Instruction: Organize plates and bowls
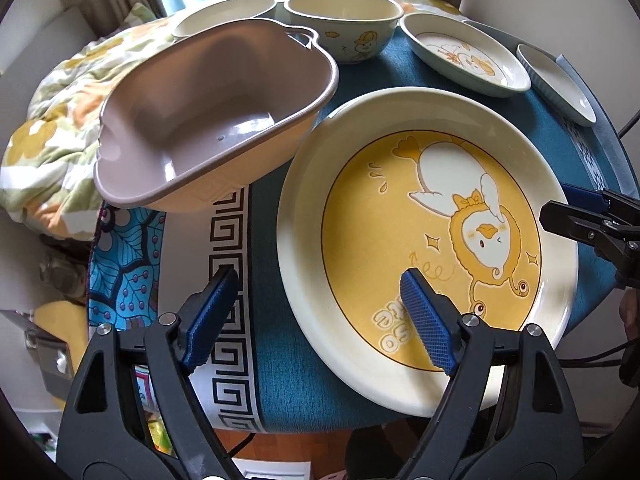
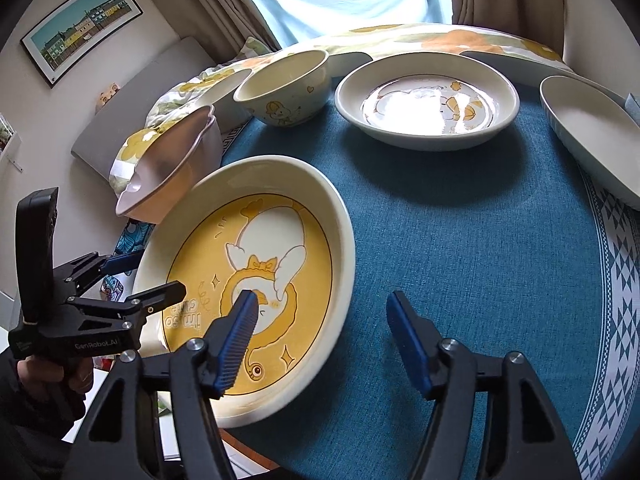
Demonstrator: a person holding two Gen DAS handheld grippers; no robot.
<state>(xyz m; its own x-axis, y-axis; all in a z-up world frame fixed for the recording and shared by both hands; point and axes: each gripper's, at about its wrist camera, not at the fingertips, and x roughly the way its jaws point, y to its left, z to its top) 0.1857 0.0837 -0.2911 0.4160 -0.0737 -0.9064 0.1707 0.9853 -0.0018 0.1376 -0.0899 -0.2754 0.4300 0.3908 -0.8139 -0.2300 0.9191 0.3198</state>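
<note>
A large cream plate with a yellow duck picture (image 1: pixel 432 216) (image 2: pixel 256 280) lies at the near left of the blue tablecloth. My left gripper (image 1: pixel 320 312) is open, straddling the plate's left rim; one finger is over the yellow centre, the other outside on the cloth. My right gripper (image 2: pixel 320 336) is open, straddling the plate's right rim. Each gripper shows in the other view: right (image 1: pixel 592 224), left (image 2: pixel 132 276). A pinkish-brown plastic bowl (image 1: pixel 208 120) (image 2: pixel 176 164) sits tilted at the table's left edge. A cream duck bowl (image 1: pixel 344 24) (image 2: pixel 284 84) stands behind.
A shallow duck plate (image 1: pixel 464 52) (image 2: pixel 428 100) and a plain white-blue dish (image 1: pixel 556 84) (image 2: pixel 592 136) lie at the back right. Another cream dish (image 1: pixel 224 14) sits at the back left. A floral quilt (image 1: pixel 60 120) lies beyond the table's left edge.
</note>
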